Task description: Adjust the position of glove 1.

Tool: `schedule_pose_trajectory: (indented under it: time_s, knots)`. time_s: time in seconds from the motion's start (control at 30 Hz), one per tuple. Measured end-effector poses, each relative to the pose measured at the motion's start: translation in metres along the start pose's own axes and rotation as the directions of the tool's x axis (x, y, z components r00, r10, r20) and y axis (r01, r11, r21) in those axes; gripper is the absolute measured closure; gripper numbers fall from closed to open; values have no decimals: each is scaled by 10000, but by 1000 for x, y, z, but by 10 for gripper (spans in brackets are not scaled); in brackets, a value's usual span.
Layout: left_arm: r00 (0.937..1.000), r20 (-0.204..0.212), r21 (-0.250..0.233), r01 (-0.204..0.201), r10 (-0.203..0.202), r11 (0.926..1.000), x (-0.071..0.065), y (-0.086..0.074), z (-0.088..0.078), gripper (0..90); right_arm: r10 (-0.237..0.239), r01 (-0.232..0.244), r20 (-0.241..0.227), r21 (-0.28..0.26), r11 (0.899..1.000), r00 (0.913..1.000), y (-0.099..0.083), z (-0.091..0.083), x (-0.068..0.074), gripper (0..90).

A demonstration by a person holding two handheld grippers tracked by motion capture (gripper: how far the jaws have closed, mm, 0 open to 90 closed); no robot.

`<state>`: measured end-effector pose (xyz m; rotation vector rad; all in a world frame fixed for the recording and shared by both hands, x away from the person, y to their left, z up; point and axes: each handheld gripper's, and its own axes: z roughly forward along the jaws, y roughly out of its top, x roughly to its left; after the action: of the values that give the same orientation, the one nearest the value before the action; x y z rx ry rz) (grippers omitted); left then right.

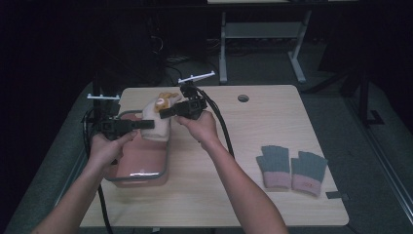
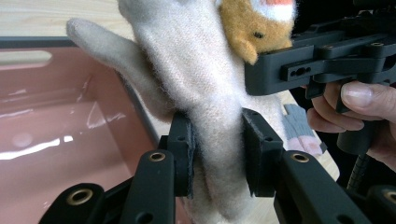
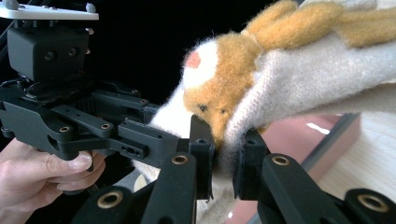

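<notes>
A cream knitted mitten with an orange plush animal face (image 1: 159, 117) hangs in the air over the pink bin (image 1: 141, 168), held between both grippers. My left gripper (image 1: 146, 125) is shut on the mitten's cream body (image 2: 215, 126), its pads (image 2: 184, 149) pressing the wool from both sides. My right gripper (image 1: 164, 113) is shut on the mitten's edge (image 3: 233, 140) just under the orange face (image 3: 219, 88). In the left gripper view the right gripper's black jaw (image 2: 308, 60) reaches in beside the plush face (image 2: 254, 28).
The pink bin with a grey rim (image 1: 166, 161) sits at the table's left, its smooth inside (image 2: 56, 154) showing below the mitten. Two grey fingerless gloves with pink cuffs (image 1: 291, 168) lie at the right. A round cable hole (image 1: 243, 98) marks the tabletop's far side.
</notes>
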<state>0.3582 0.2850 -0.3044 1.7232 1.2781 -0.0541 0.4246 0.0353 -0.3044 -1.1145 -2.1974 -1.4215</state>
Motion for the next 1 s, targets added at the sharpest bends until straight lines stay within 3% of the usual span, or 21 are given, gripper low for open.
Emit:
schedule_pose_trajectory:
  time_s: [0.47, 1.0]
  knots:
    - [9985, -317, 123, 450, -446, 9989, 23, -8, -14, 678, 185, -169, -456, 358, 9992, 9988, 2, 34, -2, 804]
    - [9927, -604, 304, 1064, -1045, 9939, 49, -25, -15, 678, 533, -463, -661, 1028, 9936, 9964, -3, 68, -11, 804]
